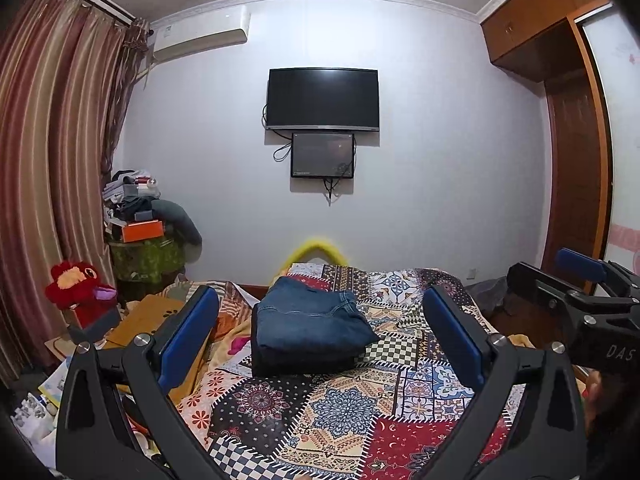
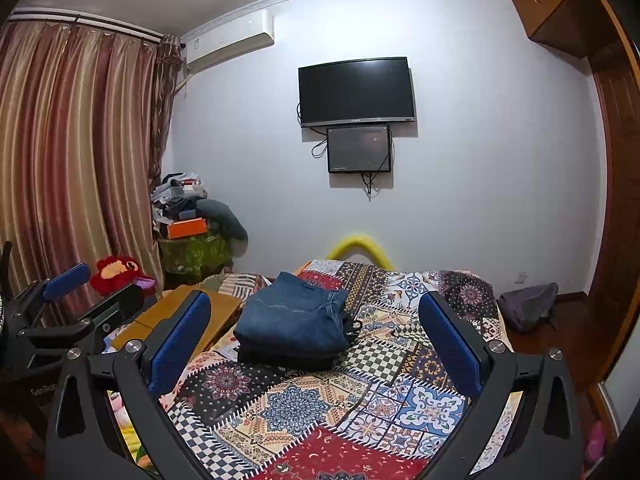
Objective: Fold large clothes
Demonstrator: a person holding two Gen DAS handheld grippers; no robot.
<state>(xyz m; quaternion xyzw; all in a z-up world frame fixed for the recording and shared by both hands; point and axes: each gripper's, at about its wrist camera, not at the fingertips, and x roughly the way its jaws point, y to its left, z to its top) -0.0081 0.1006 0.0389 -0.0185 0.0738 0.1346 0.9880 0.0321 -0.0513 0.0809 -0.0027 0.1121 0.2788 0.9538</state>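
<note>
Both the left gripper (image 1: 320, 328) and the right gripper (image 2: 316, 330) are held released, nothing grasped. At twelve o'clock, folded blue jeans (image 1: 310, 320) are stacked upon a dark folded garment (image 1: 300, 364) on the patchwork-covered bed (image 1: 340, 412).

The room is softly lit, a bit dim. Both pictures bend at the edges and have dark corners. The TV (image 1: 322, 98) casts a faint shadow on the wall (image 1: 440, 140). Everything looks sharp.
</note>
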